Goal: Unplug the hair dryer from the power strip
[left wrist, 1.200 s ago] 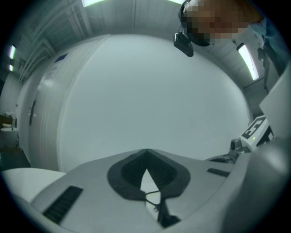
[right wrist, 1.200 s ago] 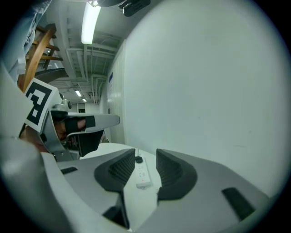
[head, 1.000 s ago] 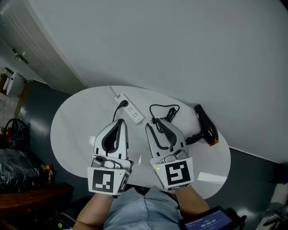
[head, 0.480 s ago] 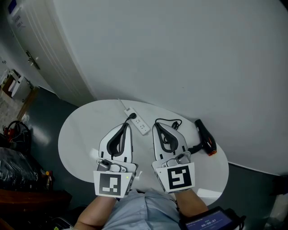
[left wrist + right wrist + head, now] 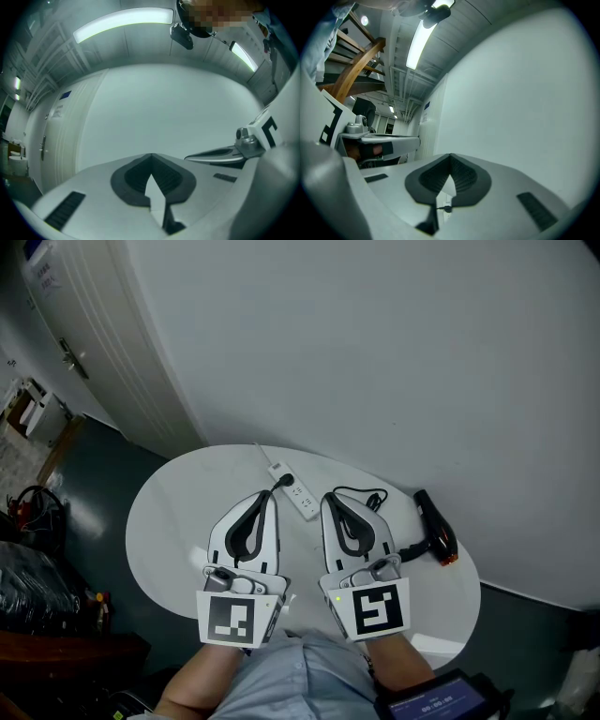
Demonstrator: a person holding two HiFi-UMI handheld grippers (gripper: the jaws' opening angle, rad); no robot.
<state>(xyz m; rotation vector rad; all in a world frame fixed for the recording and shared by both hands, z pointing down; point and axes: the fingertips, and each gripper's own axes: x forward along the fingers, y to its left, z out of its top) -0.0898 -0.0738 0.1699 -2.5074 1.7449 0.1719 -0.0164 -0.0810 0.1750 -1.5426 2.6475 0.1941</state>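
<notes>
**A:** What is on the table (image 5: pixel 164 521)?

**B:** It is a white oval table against a pale wall (image 5: pixel 375 352). A white strip (image 5: pixel 302 502) lies near the middle, and a black plug (image 5: pixel 284 481) is seated near its far end. The black dryer (image 5: pixel 435 524), with an orange tip, lies at the right edge, well apart from the strip. Its cord (image 5: pixel 361 494) loops between them.

**A:** And the grippers?

**B:** The left gripper (image 5: pixel 270 495) and right gripper (image 5: pixel 327 497) are side by side over the table's near half, pointing toward the wall. The jaws of each are pressed together at the tips, with nothing between them. From above, the left tips appear just beside the plug and the right tips by the cord loop.
</notes>
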